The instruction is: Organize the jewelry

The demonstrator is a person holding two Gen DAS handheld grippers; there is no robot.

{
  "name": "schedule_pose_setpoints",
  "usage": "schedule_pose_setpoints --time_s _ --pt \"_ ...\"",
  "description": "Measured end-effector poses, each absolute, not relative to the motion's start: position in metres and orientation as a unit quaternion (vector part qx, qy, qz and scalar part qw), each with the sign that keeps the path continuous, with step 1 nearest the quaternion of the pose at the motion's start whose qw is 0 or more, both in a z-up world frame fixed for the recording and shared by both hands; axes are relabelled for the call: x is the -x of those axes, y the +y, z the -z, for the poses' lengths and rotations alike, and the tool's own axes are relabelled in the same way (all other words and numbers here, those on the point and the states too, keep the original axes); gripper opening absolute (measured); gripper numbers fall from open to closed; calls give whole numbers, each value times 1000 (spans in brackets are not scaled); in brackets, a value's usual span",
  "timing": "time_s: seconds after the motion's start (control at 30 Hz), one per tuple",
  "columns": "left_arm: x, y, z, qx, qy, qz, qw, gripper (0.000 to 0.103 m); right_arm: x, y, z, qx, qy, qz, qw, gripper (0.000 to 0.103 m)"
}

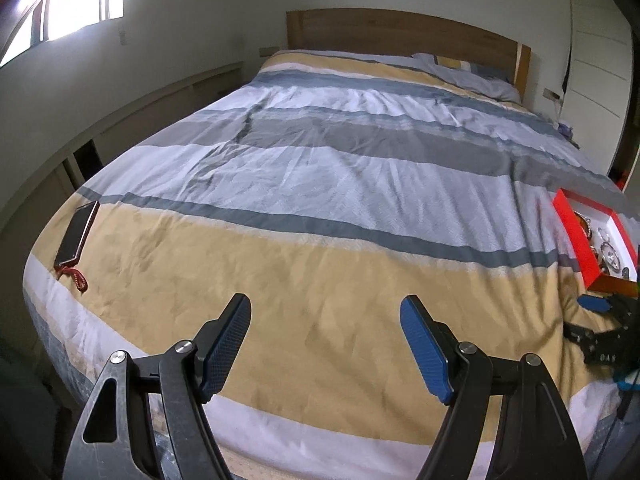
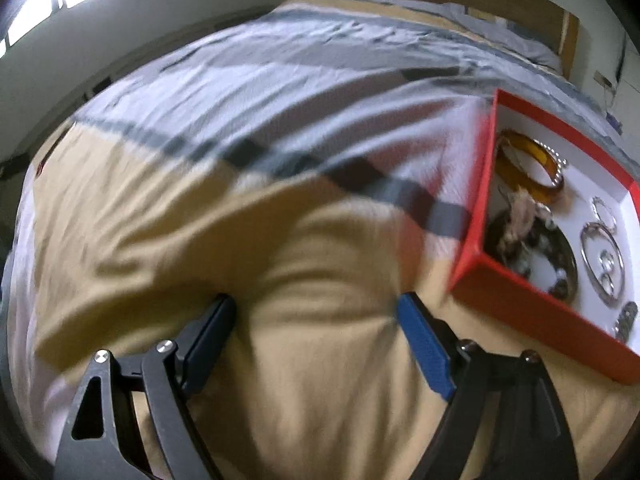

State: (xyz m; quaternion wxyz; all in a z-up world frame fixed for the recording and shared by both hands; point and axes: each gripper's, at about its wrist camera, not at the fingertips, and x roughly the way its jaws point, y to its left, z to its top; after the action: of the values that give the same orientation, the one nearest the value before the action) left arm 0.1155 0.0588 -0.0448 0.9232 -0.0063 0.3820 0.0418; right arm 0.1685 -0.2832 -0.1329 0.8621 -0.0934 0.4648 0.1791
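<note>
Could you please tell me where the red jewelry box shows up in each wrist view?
Left wrist view: the red jewelry box sits at the far right edge, on the bedspread, partly cut off.
Right wrist view: it fills the right side, open, with an amber bangle inside.
Shared landmark: the wooden headboard at the top of both.

no readable text, labels, brands or numbers anywhere, in either view
</note>
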Motion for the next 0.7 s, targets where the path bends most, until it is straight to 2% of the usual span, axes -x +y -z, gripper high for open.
schedule_pose_setpoints --time_s 0.1,0.33,0.7 --pt "-111 59 47 8 386 -41 922 76 -151 -280 129 133 473 -164 856 83" --pt "-99 62 52 26 395 -38 918 76 -68 -314 142 113 522 -158 830 83" --pt "-68 43 41 18 405 -9 914 80 14 -333 112 85 569 -109 810 83"
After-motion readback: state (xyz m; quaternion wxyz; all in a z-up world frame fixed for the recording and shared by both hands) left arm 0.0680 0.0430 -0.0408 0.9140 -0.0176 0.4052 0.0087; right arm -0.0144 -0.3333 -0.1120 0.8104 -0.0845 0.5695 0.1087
